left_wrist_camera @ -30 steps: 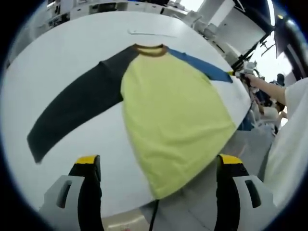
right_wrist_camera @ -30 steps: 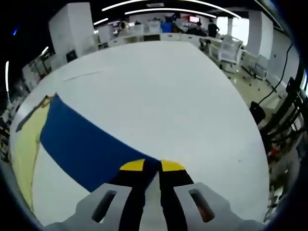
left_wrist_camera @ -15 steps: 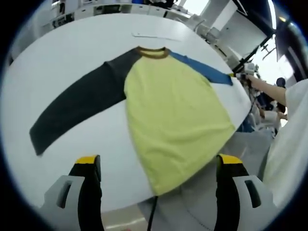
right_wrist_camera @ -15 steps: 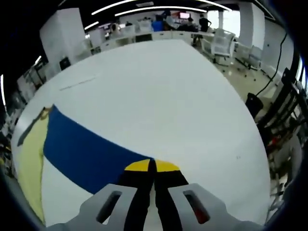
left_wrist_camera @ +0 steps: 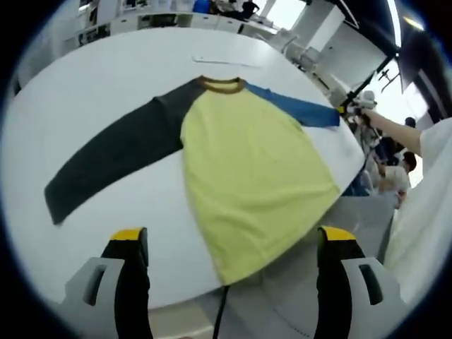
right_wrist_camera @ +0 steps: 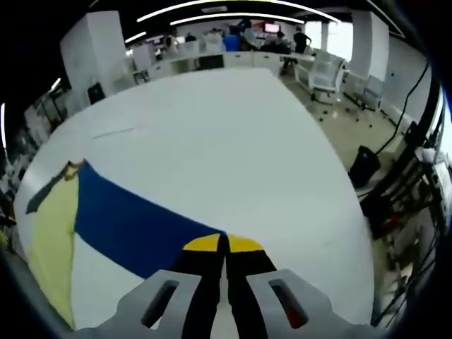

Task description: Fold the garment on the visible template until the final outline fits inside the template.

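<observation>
Yellow-bodied raglan shirt (left_wrist_camera: 254, 176) lies flat on white table (left_wrist_camera: 106, 78), hem overhanging the edge. Left gripper (left_wrist_camera: 229, 244) spread wide, holding nothing. Right gripper (right_wrist_camera: 224, 244) clamped on blue sleeve (right_wrist_camera: 134, 229) cuff.

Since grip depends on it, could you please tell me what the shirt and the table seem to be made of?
Shirt: likely soft matte knit cloth; it lies limp and flat, and its hem droops over the edge. Table: smooth white hard top, perhaps laminate, with faint sheen; exact material unclear.
</observation>
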